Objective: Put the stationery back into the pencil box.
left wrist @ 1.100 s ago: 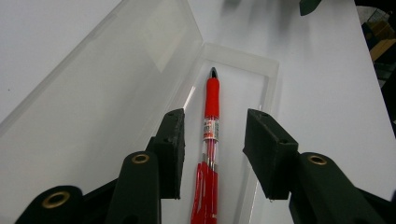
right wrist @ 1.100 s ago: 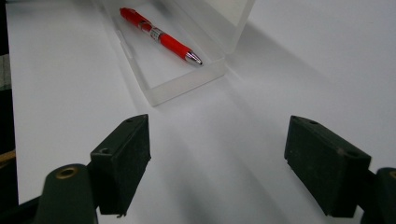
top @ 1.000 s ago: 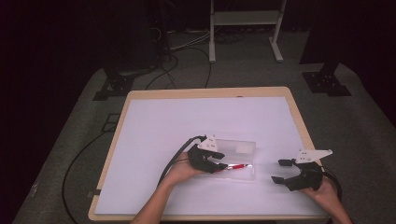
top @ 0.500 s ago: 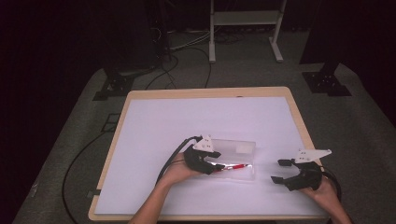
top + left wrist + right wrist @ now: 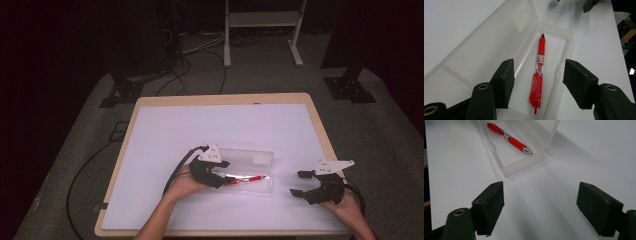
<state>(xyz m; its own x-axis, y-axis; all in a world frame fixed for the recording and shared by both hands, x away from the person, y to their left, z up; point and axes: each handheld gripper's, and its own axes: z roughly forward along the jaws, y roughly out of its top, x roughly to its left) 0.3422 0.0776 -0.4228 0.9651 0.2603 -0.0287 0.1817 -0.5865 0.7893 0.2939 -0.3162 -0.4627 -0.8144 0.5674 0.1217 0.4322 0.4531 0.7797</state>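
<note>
A white tabletop (image 5: 210, 130) with a pale wooden rim carries the things; it stands on a grey floor (image 5: 390, 145). On the near half of the tabletop lies a clear plastic case (image 5: 257, 170), opened, its lid (image 5: 250, 157) folded back flat on the far side. The case's tray rests directly on the white surface, and inside it lies a red pen (image 5: 538, 75), lengthwise along the tray. The far half of the tabletop is plain white.

The clear frosted plastic pencil case (image 5: 499, 52) looks smooth and translucent; the glossy red plastic pen (image 5: 538, 75) has a metallic tip. The white tabletop (image 5: 200, 130) looks matt, edged in pale wood.
</note>
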